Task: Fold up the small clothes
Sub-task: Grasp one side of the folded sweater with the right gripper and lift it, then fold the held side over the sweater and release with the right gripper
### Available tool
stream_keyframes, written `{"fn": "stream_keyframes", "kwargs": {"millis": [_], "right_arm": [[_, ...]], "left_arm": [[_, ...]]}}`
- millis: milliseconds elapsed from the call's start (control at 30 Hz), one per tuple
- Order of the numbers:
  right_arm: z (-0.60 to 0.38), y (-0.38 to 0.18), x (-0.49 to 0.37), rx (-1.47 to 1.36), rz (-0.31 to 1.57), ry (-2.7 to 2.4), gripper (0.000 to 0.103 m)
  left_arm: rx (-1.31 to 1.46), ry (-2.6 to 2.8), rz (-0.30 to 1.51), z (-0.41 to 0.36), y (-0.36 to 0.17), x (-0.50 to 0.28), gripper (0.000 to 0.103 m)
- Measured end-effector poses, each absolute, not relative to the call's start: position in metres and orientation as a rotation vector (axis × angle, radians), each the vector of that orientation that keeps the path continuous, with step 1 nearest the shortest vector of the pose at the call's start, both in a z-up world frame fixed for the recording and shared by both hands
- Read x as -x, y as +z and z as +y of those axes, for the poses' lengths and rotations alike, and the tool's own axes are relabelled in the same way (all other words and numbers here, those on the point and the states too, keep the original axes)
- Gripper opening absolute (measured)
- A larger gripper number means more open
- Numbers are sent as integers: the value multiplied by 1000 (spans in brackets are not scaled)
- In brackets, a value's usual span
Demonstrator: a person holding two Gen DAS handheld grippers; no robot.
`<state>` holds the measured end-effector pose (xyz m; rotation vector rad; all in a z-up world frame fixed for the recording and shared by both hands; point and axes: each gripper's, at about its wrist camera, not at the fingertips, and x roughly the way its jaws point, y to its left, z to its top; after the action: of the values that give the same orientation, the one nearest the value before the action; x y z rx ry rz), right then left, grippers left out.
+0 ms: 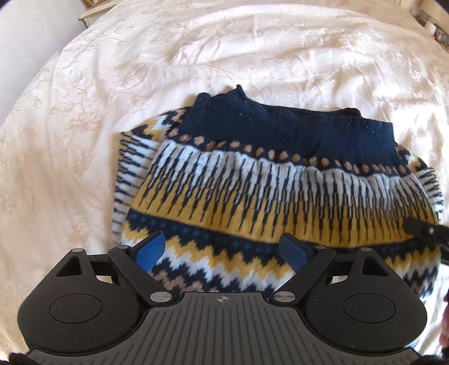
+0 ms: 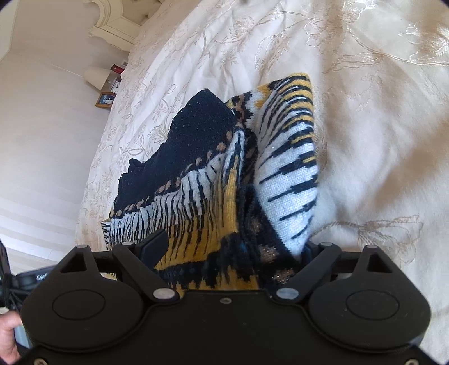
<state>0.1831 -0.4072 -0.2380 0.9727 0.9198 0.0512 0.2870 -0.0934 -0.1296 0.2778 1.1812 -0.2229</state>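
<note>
A small knitted sweater [image 1: 266, 191], navy, mustard and white with zigzag bands, lies on a cream bedspread [image 1: 84, 140]. Its navy part is at the far side. My left gripper [image 1: 224, 250] is open just above the sweater's near edge, its blue pads [image 1: 153, 250] apart with nothing between them. In the right wrist view the sweater [image 2: 213, 196] is bunched up and lies between the wide-apart fingers of my right gripper [image 2: 230, 250]; the right finger is hidden under a white striped fold [image 2: 291, 182]. The right gripper's tip [image 1: 421, 228] shows at the sweater's right edge.
The embroidered bedspread [image 2: 364, 112] spreads around the sweater. A cream headboard [image 2: 118, 25], a lamp [image 2: 96, 77] and a framed picture [image 2: 106, 99] stand beyond the bed's far left edge. A white wall is on the left.
</note>
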Motion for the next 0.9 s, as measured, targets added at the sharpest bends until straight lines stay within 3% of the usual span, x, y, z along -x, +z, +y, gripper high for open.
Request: {"fn": "stream_keyframes", "kwargs": {"millis": [100,133,233,633,900], "right_arm": [[-403,-234,-186,-928,947,6,66],[-402,-232,-188,-904,963,-19,50],[-392,-220,-195,-863,991,-76,40],[-284,-112,-253,-528,1004,-47,38],[-198,-110,-299,-483,1030,50,37]], "left_arm": [[-280,-238,1191,-64,-131,-270,89],[-273,-240,1199,-55,-128,-264,89],[-256,-259,1232,-30,-131,-256,89],[-139,-306,1269,53,-132,-258,89],[-134,-309,1266,96,-131,-266,89]]}}
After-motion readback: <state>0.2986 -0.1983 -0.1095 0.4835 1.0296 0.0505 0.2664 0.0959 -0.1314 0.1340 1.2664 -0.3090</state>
